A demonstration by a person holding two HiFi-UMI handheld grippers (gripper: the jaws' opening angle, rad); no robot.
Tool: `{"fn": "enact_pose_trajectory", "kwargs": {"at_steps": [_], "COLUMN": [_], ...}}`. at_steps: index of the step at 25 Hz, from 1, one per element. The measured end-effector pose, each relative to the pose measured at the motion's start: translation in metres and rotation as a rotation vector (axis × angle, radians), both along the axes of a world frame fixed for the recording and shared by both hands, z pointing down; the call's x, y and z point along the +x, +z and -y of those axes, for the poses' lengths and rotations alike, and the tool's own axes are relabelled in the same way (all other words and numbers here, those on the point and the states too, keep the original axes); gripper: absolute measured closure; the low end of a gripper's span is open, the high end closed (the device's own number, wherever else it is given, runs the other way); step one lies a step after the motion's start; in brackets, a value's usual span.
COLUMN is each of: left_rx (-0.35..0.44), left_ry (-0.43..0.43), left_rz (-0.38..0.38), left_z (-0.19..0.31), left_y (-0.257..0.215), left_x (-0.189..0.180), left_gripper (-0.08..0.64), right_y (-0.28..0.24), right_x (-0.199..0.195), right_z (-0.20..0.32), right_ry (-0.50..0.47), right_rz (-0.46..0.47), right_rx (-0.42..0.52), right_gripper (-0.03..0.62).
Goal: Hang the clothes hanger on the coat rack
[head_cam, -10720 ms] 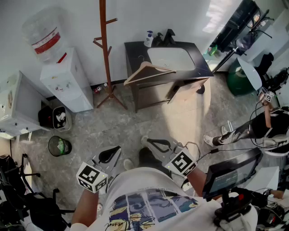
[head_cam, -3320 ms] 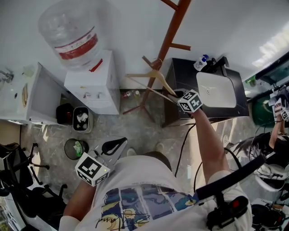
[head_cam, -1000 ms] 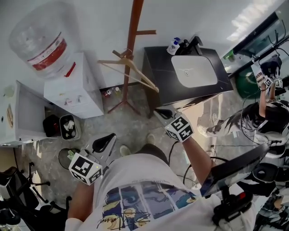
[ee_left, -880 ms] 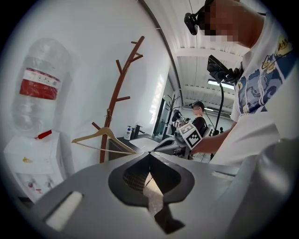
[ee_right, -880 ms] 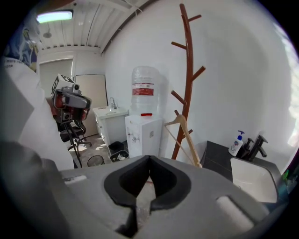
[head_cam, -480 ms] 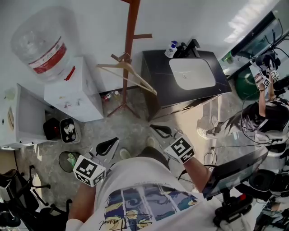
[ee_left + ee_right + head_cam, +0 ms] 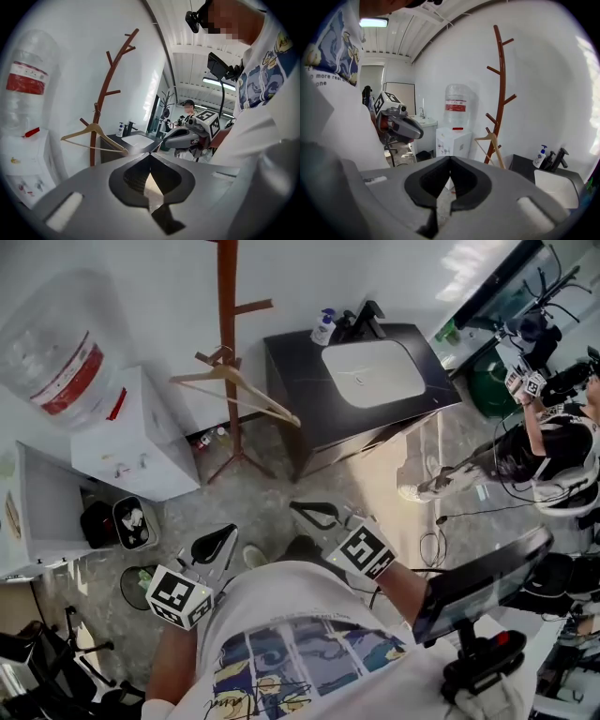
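Observation:
The wooden hanger (image 7: 234,387) hangs by its hook from a low peg of the brown coat rack (image 7: 228,324), free of both grippers. It also shows as hanger (image 7: 92,136) and hanger (image 7: 491,142) on rack (image 7: 101,110) and rack (image 7: 501,79). My right gripper (image 7: 300,511) is shut and holds nothing, low near my body and well short of the rack; its jaws meet at right gripper (image 7: 450,158). My left gripper (image 7: 225,533) is also shut and holds nothing, with tips touching at left gripper (image 7: 150,154).
A white water dispenser (image 7: 127,427) with its bottle (image 7: 52,352) stands left of the rack. A black vanity with a white basin (image 7: 370,371) and a soap bottle (image 7: 325,324) stands right of it. Waste bins (image 7: 131,521) sit at the left; another person (image 7: 553,432) is at the right.
The right gripper has drawn back from the rack toward my body, shut and holding nothing. The hanger stays on its peg. The left gripper has hardly moved.

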State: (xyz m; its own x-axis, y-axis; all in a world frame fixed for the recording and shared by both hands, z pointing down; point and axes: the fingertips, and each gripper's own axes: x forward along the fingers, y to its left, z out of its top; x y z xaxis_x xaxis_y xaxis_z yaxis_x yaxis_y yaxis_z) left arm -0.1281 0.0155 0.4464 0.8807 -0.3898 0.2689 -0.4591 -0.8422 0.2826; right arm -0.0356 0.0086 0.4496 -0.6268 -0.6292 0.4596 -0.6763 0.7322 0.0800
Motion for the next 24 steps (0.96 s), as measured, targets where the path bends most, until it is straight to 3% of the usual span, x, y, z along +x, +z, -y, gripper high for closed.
{"fn": "enact_pose_trajectory", "kwargs": {"at_steps": [24], "left_rx": [-0.001], "left_ry": [-0.039], "left_rz": [0.008], "left_z": [0.011], "left_y": [0.001], "left_x": [-0.012], "left_gripper": [0.557], "right_y": [-0.005], "right_x": [-0.018], "right_z": [0.013], "right_ry": [-0.07], "right_rz": [-0.024], "right_rx": [0.02], "right_gripper": [0.591]}}
